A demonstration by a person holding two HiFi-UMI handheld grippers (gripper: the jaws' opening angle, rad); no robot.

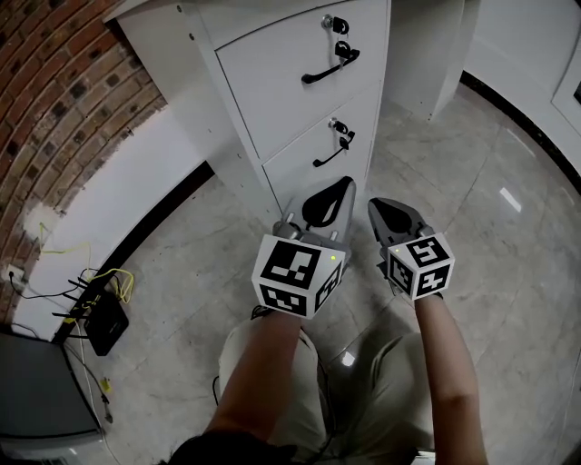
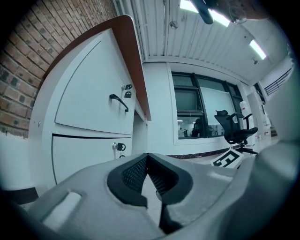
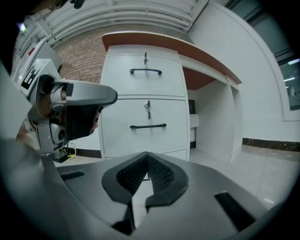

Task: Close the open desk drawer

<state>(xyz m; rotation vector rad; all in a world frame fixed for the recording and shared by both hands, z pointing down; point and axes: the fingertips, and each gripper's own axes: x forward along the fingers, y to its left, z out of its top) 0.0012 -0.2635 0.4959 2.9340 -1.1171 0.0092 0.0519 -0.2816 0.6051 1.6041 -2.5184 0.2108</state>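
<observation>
Both claws are held out in front of a white drawer cabinet (image 1: 227,82) that stands under a brown-edged desk top (image 3: 187,47), and neither touches it. The left claw (image 1: 336,192) has its jaws pressed together with nothing between them, and its own view looks past the cabinet's front, which lies off to its left. The right claw (image 1: 381,211) is just beside it, also with jaws together and empty. In the right gripper view the drawer stack is straight ahead and apart from the tips. The middle drawer (image 3: 145,124) sits just above the tips and a strip of the bottom drawer (image 3: 180,153) shows behind them. In the head view the bottom drawer is hidden behind the two claws. The top drawer (image 1: 272,64) and the middle one each have a flat white front with a curved black handle (image 1: 329,65) and a lock above it with keys (image 1: 337,24) hanging from it. All the fronts that show line up flush with one another, with thin dark seams between them. A brick wall (image 1: 54,100) is to the left of the cabinet, and a black box with cables (image 1: 104,322) sits on the glossy tiled floor (image 1: 508,272).
</observation>
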